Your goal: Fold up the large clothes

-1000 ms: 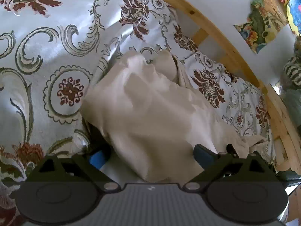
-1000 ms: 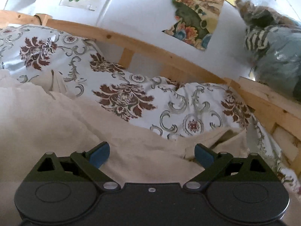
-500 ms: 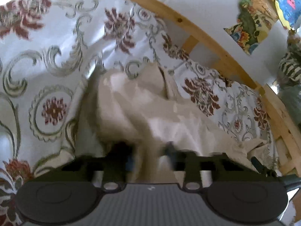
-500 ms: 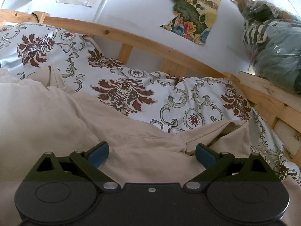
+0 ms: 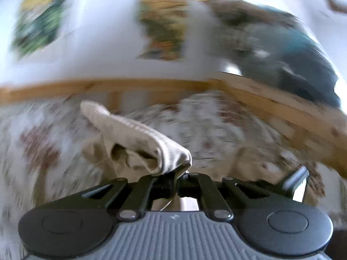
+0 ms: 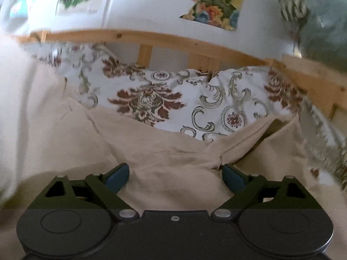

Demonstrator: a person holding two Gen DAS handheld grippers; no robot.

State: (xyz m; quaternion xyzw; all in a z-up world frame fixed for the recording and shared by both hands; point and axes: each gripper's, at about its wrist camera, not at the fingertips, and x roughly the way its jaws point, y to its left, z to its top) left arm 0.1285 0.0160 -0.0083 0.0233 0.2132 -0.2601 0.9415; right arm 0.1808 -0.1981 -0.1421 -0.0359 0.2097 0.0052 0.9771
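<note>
Beige garment (image 6: pixel 173 156): spread across the bedspread (image 6: pixel 216 99), long axis running left to right before me.
Hem (image 5: pixel 138 134): a stitched edge rising up and left from my left gripper (image 5: pixel 181 173), clenched on it.
Right gripper (image 6: pixel 175 173): jaws closing, cloth between, pads not pressing.
Edges: wooden rail (image 6: pixel 173 41) behind; bare bedspread between garment and rail.

Left wrist view: motion blur smears the wall pictures (image 5: pixel 36 21), the bed rail (image 5: pixel 151 86) and the patterned bedspread (image 5: pixel 216 125). The beige garment (image 5: pixel 138 136) hides the left hand-held gripper (image 5: pixel 181 176) pads. Right wrist view: the garment is cut off at the left edge.
</note>
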